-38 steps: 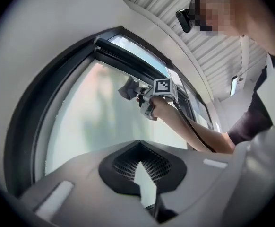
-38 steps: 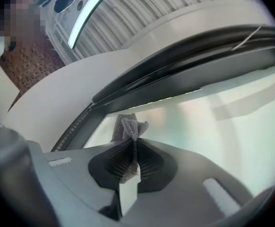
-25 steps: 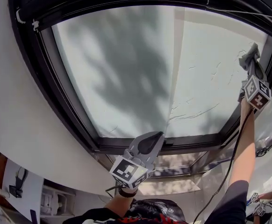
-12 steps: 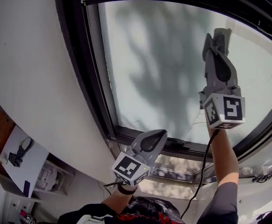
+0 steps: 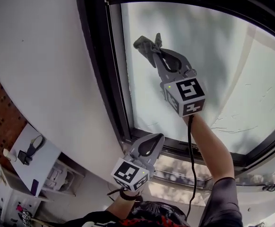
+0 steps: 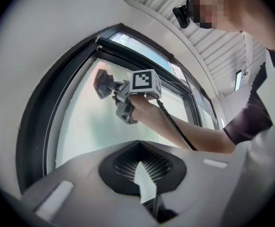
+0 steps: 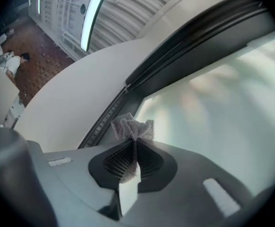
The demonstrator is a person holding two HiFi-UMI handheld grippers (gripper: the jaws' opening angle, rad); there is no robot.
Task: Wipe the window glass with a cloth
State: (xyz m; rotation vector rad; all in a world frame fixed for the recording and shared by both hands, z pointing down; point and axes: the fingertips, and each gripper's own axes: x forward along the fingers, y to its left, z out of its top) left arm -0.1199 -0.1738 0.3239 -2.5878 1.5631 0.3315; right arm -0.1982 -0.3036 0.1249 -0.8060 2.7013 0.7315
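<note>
The window glass (image 5: 213,70) sits pale and frosted inside a black frame (image 5: 97,65). My right gripper (image 5: 155,56) is raised against the pane near its left edge and is shut on a crumpled grey cloth (image 5: 147,45). In the right gripper view the cloth (image 7: 132,126) bunches out past the closed jaws of that gripper (image 7: 135,140), close to the glass (image 7: 222,93). My left gripper (image 5: 149,143) hangs low by the bottom frame rail, shut and empty. The left gripper view looks over its own jaws (image 6: 138,144) up at the cloth (image 6: 101,82).
A white wall (image 5: 33,56) curves along the left of the frame. Below it at the left stands a white cabinet (image 5: 33,164) with small items. A black cable (image 5: 192,164) runs down from the right gripper along the arm. A lit ceiling lamp (image 7: 92,13) is overhead.
The right gripper has swept the cloth across the pane from its far right side to near its left edge. The left gripper has stayed by the bottom rail.
</note>
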